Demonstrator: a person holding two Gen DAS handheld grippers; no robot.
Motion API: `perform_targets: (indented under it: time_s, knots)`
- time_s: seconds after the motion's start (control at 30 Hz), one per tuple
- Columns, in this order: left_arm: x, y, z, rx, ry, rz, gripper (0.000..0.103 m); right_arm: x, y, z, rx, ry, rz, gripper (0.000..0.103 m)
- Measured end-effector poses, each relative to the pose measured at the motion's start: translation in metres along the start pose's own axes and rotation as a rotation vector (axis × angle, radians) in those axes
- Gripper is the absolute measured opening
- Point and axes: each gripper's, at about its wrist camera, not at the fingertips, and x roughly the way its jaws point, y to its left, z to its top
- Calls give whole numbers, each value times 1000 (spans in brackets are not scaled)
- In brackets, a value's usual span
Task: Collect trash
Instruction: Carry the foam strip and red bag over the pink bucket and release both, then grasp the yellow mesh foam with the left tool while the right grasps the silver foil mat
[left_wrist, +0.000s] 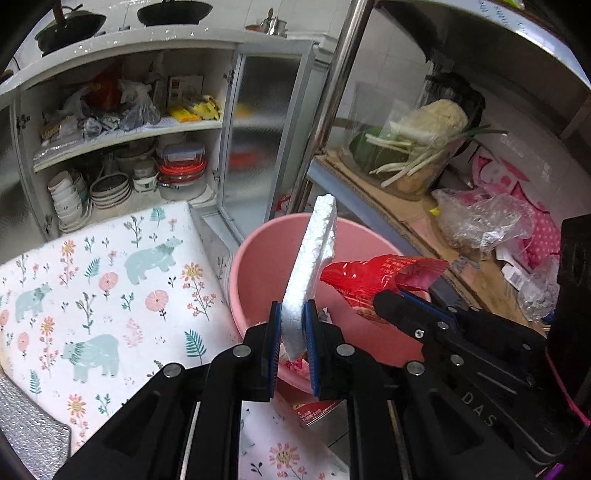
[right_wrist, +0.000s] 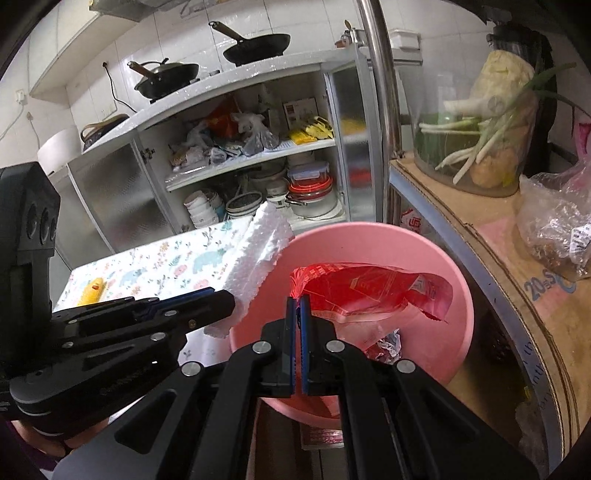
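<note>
Both grippers hold trash over the pink bucket (left_wrist: 258, 266), ready to drop it.

At left lies the printed cloth (left_wrist: 92, 288), with a yellow scrap (right_wrist: 92, 290) on it. The left gripper (left_wrist: 293, 314) has its fingers closed partway onto the lower end of a white foam slab (left_wrist: 314, 251); the slab's long axis runs up and away from the fingers, tilting over the bucket's near-left rim. To the right, the right gripper (right_wrist: 297, 306) is pinched almost fully together on the edge of a red wrapper (right_wrist: 369, 291), which stretches rightward from the fingertips, squarely over the bucket's mouth. The wrapper looks the better placed to fall in; the foam probably needs a little more travel right before release. Crumpled scraps already lie inside.
</note>
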Motion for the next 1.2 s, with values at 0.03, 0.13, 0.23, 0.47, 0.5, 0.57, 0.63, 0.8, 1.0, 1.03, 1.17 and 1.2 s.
perform_targets:
  time_s: [0.03,0.13,0.23,0.47,0.5,0.57,0.63,0.8,1.0,1.03,1.17,1.2]
  knots:
    - [4,1,-1,-5,8,3,12,4,-1,0,-2,7,-3,2]
    - [11,2,-2,-11,22,5,12,9,-3,-2,-2,18,-7,2]
    - [17,3,-3,-12,29,14,12,13,-4,-3,-12,22,-11,2]
    - [22,3,-2,-24,36,20,16,21,-5,-6,-20,62,-46,6]
    - [22,3,-2,-23,36,20,19,22,-5,-6,-20,64,-46,8]
    - [20,3,-2,-24,38,16,24,22,-5,-7,-22,67,-51,13]
    - [18,2,-1,-20,36,16,28,22,-5,-8,-22,68,-49,18]
    - [9,-1,1,-14,23,13,35,16,-6,-8,-19,59,-54,21]
    - [-9,0,2,-16,0,17,40,-1,0,-6,-32,36,-49,27]
    - [-12,0,2,-17,-4,19,41,-5,2,-6,-35,31,-46,27]
    - [-32,7,-2,-23,-19,33,47,-19,14,-5,-42,14,-18,29]
    - [-36,9,-3,-27,-21,38,48,-23,19,-6,-47,9,-10,32]
